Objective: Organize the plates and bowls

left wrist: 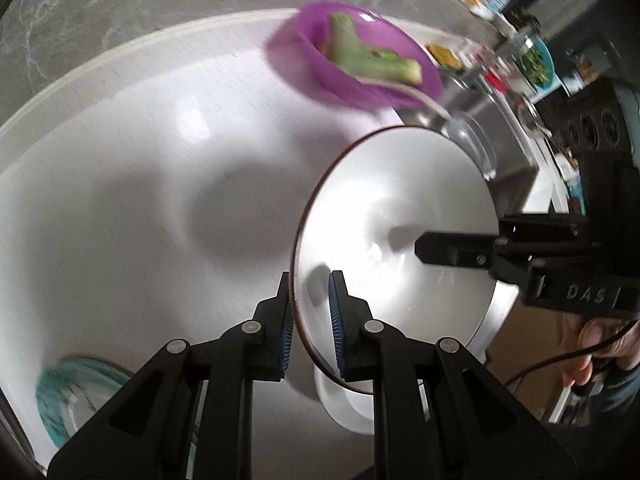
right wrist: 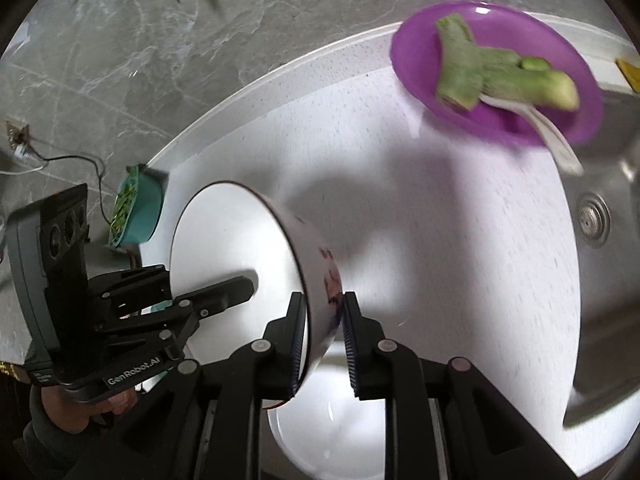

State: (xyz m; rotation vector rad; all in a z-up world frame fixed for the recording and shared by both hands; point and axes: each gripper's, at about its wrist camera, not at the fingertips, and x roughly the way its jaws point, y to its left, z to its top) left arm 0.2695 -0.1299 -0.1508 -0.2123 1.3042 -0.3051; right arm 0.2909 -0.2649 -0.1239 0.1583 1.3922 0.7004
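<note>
Both claws hold one white bowl [left wrist: 396, 240] by opposite sides of its rim, lifted clear of the white bench [left wrist: 120, 168] and tipped so its opening faces the left wrist camera. The left claw [left wrist: 310, 320] is nearly closed, its blue pads pinching the thin rim between them. The right claw [right wrist: 324, 336] is also narrow, one finger inside the bowl and one against the patterned outer wall, the pads pressing the wall. A hand [left wrist: 592, 344] grips the right claw's handle.

Below the held bowl, at the near edge of the bench, stands a second white bowl [right wrist: 332, 436], upright and open. Near the far edge a purple plate [right wrist: 496, 72] carries a green vegetable piece [right wrist: 500, 72] and a white spoon [right wrist: 556, 140] that sticks out over its rim toward the sink [right wrist: 600, 280]. The sink borders the bench's right edge. A teal bowl [right wrist: 138, 208] holding what look like greens, blurred here, sits at the bench's left corner.
</note>
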